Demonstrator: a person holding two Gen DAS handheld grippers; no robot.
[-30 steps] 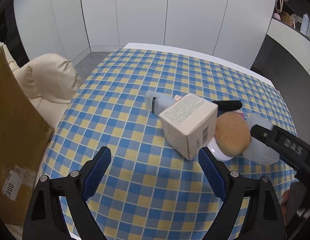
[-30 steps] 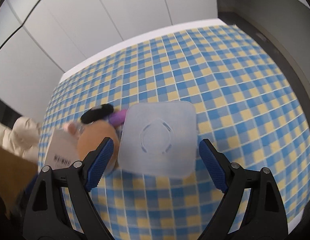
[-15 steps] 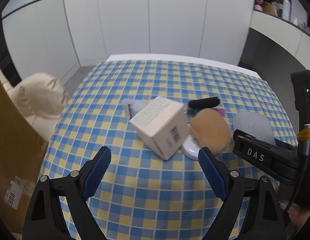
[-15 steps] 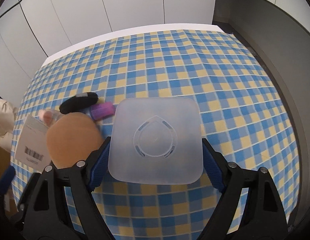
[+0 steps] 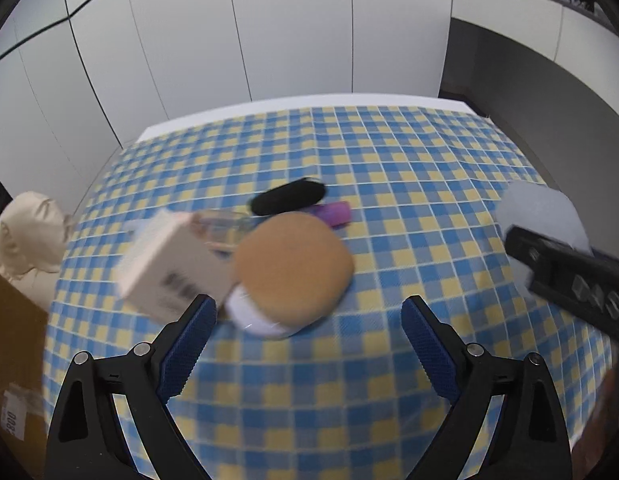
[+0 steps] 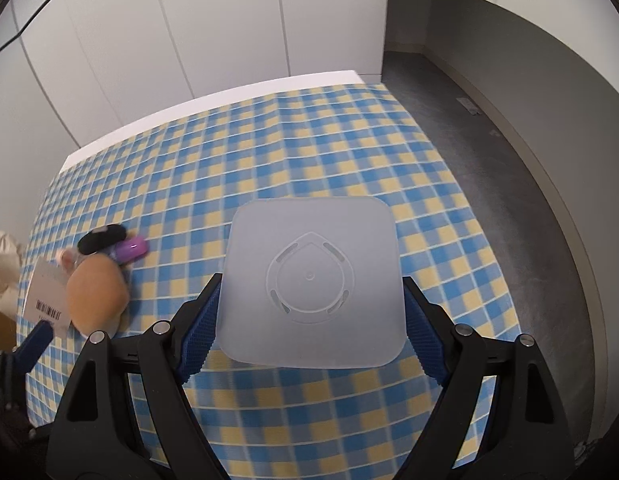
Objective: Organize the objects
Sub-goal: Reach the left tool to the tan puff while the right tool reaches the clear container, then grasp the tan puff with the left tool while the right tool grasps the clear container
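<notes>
A frosted square plastic container [image 6: 311, 282] sits upside down between my right gripper's [image 6: 311, 322] jaws, which close on its two sides; it also shows at the right in the left wrist view [image 5: 539, 212]. My left gripper [image 5: 307, 338] is open and empty, just in front of a tan round powder puff [image 5: 293, 270] on a white jar. Beside it lie a white carton with a barcode [image 5: 171, 272], a clear bottle [image 5: 221, 226], a black oblong case [image 5: 287, 200] and a purple tube [image 5: 333, 214]. The cluster also shows at the left in the right wrist view [image 6: 95, 288].
The table carries a blue and yellow checked cloth [image 5: 389, 152]. A brown cardboard box [image 5: 13, 356] and a cream cushioned chair [image 5: 25, 236] stand off its left edge. White wall panels are behind. The floor drops off to the right [image 6: 509, 160].
My left gripper has swung right and closer to the puff and carton. My right gripper has closed in around the frosted container and shifted it right, away from the cluster.
</notes>
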